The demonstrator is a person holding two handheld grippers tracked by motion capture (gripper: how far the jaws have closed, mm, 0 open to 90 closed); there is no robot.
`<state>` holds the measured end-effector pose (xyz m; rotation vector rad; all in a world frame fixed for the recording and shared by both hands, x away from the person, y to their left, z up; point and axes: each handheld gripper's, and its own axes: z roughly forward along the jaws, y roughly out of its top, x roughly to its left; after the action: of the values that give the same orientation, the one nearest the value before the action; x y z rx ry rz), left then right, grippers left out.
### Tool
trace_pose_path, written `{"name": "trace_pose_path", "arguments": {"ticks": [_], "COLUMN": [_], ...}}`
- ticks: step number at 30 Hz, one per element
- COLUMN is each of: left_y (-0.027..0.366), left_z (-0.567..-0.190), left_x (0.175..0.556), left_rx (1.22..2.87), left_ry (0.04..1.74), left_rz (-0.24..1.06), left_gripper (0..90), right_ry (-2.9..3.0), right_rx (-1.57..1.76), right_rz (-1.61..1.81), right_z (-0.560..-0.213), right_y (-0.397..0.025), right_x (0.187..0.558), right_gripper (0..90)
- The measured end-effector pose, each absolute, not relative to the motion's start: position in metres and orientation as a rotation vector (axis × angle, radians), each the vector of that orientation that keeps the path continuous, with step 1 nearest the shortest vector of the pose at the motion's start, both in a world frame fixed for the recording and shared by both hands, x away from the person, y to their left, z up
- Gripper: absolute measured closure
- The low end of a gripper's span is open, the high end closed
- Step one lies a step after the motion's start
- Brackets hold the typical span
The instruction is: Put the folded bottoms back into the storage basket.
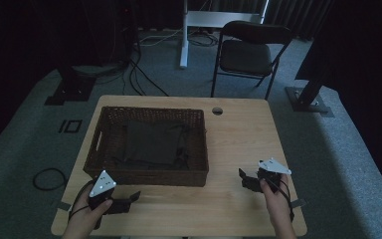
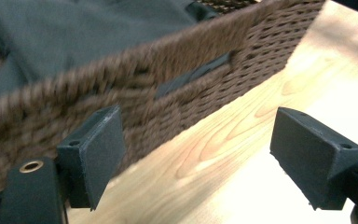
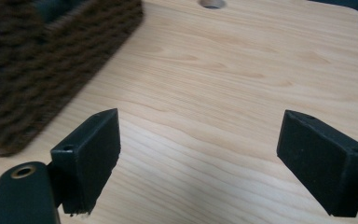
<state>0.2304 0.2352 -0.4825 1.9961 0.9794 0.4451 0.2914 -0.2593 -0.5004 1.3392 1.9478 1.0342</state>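
A brown wicker basket stands on the left half of the wooden table, with a dark cloth lying inside it. My left gripper hovers just in front of the basket's near wall, jaws wide apart with nothing between them. In the left gripper view the left gripper faces the basket wall and its handle slot, with the cloth above. My right gripper is open over bare wood, right of the basket. The right gripper view has the right gripper open and the basket corner at its left.
A round cable hole sits near the table's far edge, also seen as the hole. A folding chair and a desk leg stand beyond the table. A cable loop lies on the carpet at left.
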Motion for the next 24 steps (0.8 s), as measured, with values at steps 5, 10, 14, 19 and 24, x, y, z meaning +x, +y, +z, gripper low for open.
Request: {"name": "trace_pose_path", "arguments": {"ticks": [5, 10, 14, 19, 24], "left_y": [0.238, 0.242, 0.248, 0.257, 0.265], "left_z": [-0.495, -0.508, -0.518, -0.527, -0.529], "left_x": [0.229, 0.231, 0.232, 0.231, 0.229], "left_rx": [2.006, 1.976, 1.966, 1.974, 1.95], "left_ry": [1.003, 1.055, 1.093, 1.145, 1.17], "left_rz": [0.432, 0.436, 0.44, 0.46, 0.483], "left_gripper": [18.1, 18.1, 18.1, 18.1, 18.1], "right_ry": [1.937, 1.923, 1.919, 1.908, 1.879], "right_rx": [1.39, 1.431, 1.45, 1.477, 1.524], "right_rz": [0.973, 0.914, 0.884, 0.853, 0.825], "right_z": [-0.518, -0.53, -0.536, -0.542, -0.547], "right_y": [-0.268, -0.274, -0.279, -0.288, -0.295], "right_x": [0.289, 0.287, 0.285, 0.282, 0.28], "right_gripper": [13.4, 13.4, 13.3, 13.3, 13.4]}}
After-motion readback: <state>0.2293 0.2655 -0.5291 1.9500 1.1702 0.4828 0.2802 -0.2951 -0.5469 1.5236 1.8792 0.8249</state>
